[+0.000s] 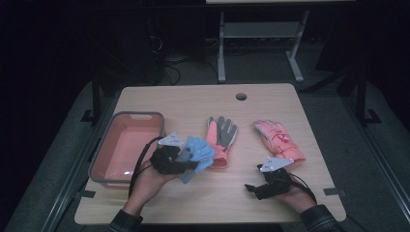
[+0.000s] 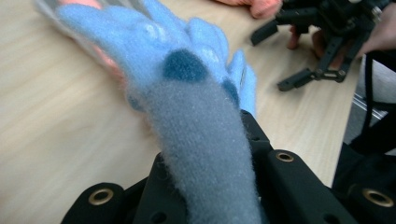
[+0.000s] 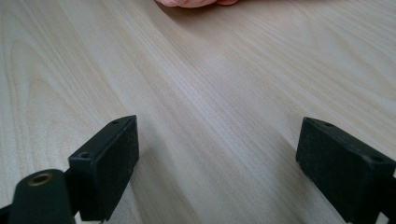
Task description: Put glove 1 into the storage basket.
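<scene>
Blue glove [image 1: 195, 155] is the thing in play here, and the left gripper [image 1: 180, 163] has it pinched by the grey cuff end. In the left gripper view the jaws are closed tight on that cuff, with the glove [image 2: 187, 88] running straight out ahead of them, fingers leading. So its long axis lines up with the gripper's own reach: cuff at the jaws, fingertips farthest away.

From above, the glove hangs off the left gripper just past the right rim of the pink bin [image 1: 126, 146], fingers pointing up and to the right, toward the middle of the table [image 1: 203, 104]. It looks lifted rather than lying flat, and its fingers overlap the edge of the grey and orange glove [image 1: 220, 140] lying next to it; can't tell if they actually touch.

The bit that matters, I'd say: the bin sits on the far side of the gripper from where the glove points, so dropping it in means swinging back left, cuff first.

The right gripper [image 1: 255, 187] rests low near the front edge, jaws spread wide with nothing between them, just bare wood in its own view. A pink glove [image 1: 279, 139] lies just beyond it, fingers pointing away from the person. The left hand is clearly the nearer one to the bin.
</scene>
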### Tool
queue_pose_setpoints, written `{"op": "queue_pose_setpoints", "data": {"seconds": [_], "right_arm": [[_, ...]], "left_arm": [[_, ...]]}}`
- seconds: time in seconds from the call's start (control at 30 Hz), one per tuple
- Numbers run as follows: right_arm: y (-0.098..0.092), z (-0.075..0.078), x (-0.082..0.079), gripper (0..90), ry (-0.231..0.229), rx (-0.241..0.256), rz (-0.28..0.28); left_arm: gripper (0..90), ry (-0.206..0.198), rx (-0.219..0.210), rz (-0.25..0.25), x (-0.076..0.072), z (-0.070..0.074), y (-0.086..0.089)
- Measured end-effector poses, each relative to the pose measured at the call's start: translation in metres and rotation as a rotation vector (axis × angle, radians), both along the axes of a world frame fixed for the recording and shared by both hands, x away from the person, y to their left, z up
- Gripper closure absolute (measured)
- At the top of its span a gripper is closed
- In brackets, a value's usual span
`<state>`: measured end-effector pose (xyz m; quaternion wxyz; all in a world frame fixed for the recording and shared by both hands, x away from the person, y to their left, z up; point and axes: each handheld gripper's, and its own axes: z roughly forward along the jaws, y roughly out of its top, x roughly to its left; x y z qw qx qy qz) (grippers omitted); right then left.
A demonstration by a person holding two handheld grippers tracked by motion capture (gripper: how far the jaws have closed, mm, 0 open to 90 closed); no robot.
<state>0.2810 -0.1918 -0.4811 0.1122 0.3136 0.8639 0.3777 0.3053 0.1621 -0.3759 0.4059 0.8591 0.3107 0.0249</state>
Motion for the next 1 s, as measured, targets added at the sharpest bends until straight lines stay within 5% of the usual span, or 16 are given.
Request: {"op": "queue_pose_setpoints", "data": {"seconds": [0.4, 0.57, 0.8, 1.0], "right_arm": [[0.0, 0.0, 0.0, 12.5, -0.002, 0.0, 0.001], [0.0, 0.0, 0.0, 12.5, -0.001, 0.0, 0.001], [0.0, 0.0, 0.0, 12.5, 0.0, 0.0, 0.001], [0.0, 0.0, 0.0, 12.5, 0.0, -0.001, 0.001]], "left_arm": [[76.1, -0.051, -0.001, 0.126, 0.022, 0.032, 0.057], [76.1, -0.051, 0.05, 0.176, 0.037, 0.04, 0.085], [76.0, -0.04, 0.078, 0.246, 0.051, 0.038, 0.111], [75.9, -0.02, 0.123, 0.314, 0.067, 0.023, 0.138]]}}
